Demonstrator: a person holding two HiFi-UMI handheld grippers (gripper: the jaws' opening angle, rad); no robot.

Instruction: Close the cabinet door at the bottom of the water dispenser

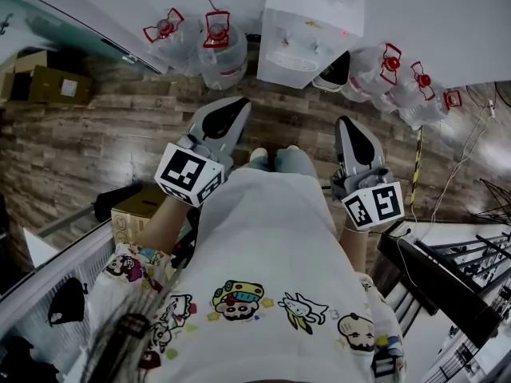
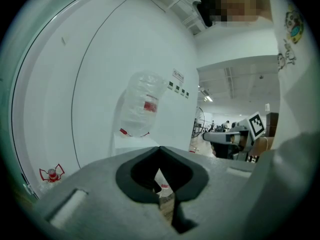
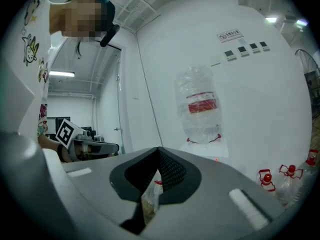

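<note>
The right gripper and left gripper are both closed and empty. The open cabinet door of the white boxy water dispenser lies ahead, nearer the right.

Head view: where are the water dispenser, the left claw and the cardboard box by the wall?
water dispenser (image 1: 299,34), head view, its white front panel.
left claw (image 1: 236,107), head view, its closed tip.
cardboard box by the wall (image 1: 40,84), head view, its top face.

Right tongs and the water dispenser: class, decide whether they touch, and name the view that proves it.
Apart. The head view shows a stretch of wooden floor lying between the right tongs and the water dispenser.
</note>
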